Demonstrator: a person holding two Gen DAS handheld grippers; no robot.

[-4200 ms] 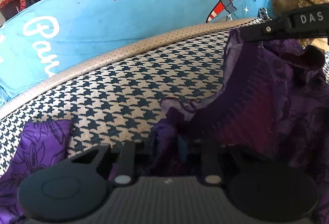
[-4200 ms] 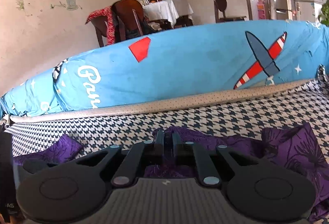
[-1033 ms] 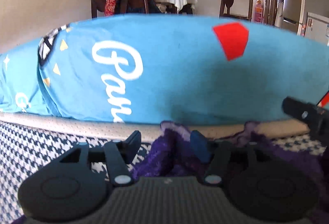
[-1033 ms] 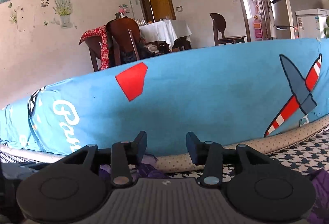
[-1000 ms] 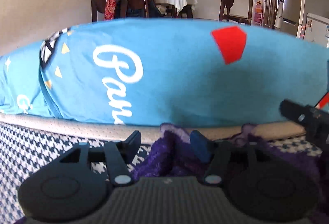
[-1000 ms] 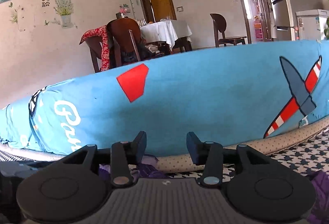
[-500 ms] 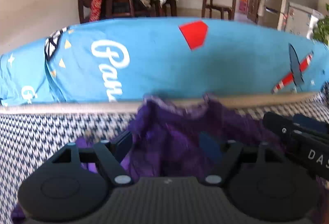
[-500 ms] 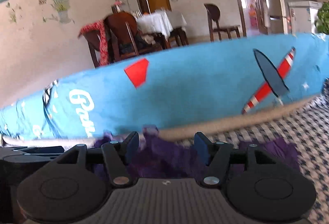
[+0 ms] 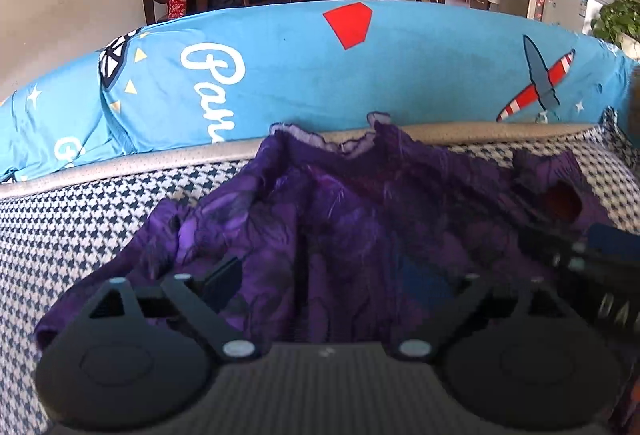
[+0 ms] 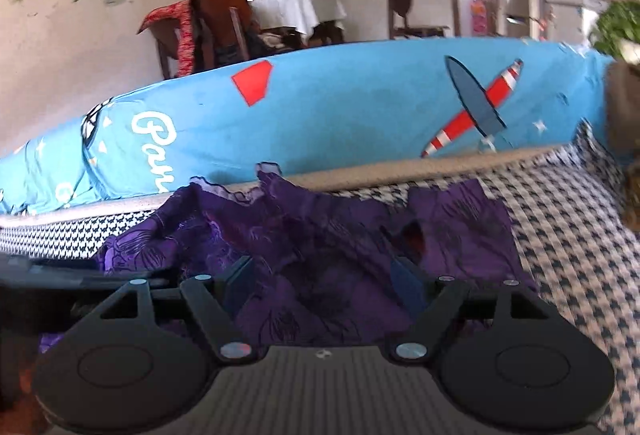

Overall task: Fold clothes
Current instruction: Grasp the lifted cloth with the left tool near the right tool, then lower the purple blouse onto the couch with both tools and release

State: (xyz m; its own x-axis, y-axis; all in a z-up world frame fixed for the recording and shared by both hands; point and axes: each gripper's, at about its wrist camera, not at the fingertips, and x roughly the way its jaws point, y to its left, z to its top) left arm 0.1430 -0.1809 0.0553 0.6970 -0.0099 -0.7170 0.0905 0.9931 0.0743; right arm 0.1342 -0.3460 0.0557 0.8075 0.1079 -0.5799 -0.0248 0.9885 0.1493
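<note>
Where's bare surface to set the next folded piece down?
Bare checked cover right of the purple garment, and another patch left of it. The middle is crowded: both hand-held grippers, left and right, open over the garment.

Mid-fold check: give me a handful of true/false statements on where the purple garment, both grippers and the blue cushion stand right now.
1. Both grippers are shut on cloth. False: the left gripper and the right gripper both have their jaws spread wide.
2. The purple garment lies on the houndstooth cover. True.
3. The garment is folded into a neat flat square. False: it is bunched and wrinkled, with its frilled edge raised at the far side.
4. A blue printed cushion runs along behind the garment. True.
5. The garment is draped over the blue cushion. False: it sits in front of it, on the cover.
</note>
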